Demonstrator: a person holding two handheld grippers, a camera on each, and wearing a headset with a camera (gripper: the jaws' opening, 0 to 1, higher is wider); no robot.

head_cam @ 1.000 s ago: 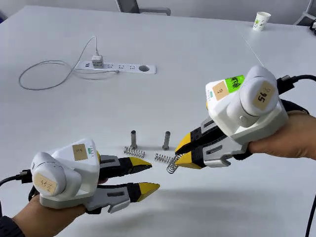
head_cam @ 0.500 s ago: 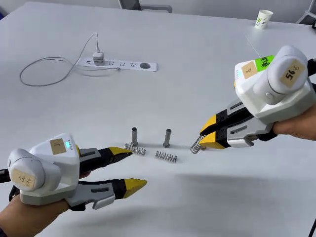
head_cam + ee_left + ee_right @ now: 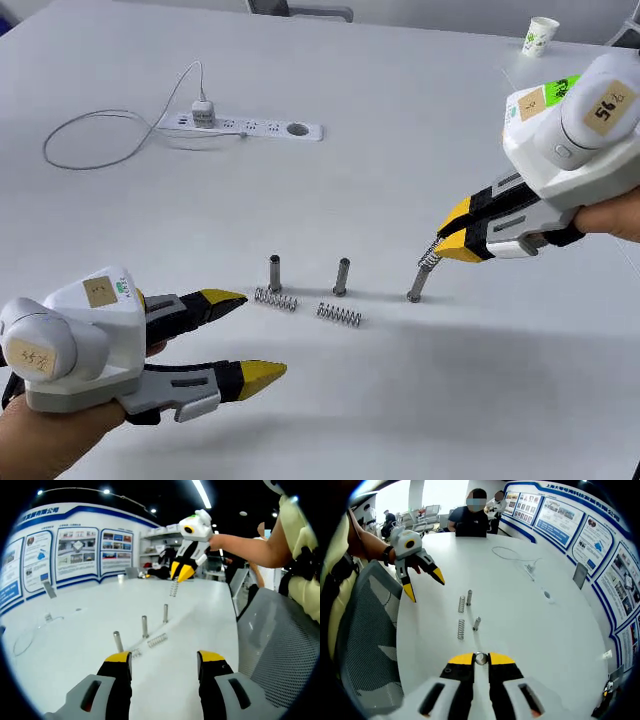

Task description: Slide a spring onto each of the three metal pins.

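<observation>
Right gripper label: the right gripper [image 3: 447,243] carries a tan sticker whose handwritten digits read as 95, a smaller tan sticker too small to read, and a bright green sticker.
Left gripper label: the left gripper [image 3: 255,333] has two tan stickers with handwriting I cannot make out.
Gripper build: both have smooth white plastic housings, black jaws and yellow wedge-shaped tips.
Right gripper state: jaws together, clamped on the top end of the held spring [image 3: 430,257]. In the right gripper view the coil shows as a small ring between the yellow tips.
Left gripper state: jaws wide apart, held above the counter [image 3: 400,150] near the left pin [image 3: 274,273].
Held spring: a thin bright wire coil, hanging tilted, its lower end just above the top of the right pin [image 3: 414,289]. The left gripper view shows a gap between them.
Pins: three short grey metal cylinders standing in a row on the counter, with the middle pin [image 3: 341,277] between the other two.
Loose springs: one loose spring [image 3: 276,298] lies touching the left pin's foot, and a second loose spring [image 3: 338,314] lies just in front of the middle pin.
Counter: smooth, matte white.
Power strip: the power strip [image 3: 245,127] is long and white, with a white charger [image 3: 203,115] plugged in and a thin cable [image 3: 90,140] looped beside it.
Paper cup: the paper cup [image 3: 541,36] is white with green print I cannot read, at the far corner.
Wall: posters [image 3: 75,552] with blue headers, their writing too small to read.
</observation>
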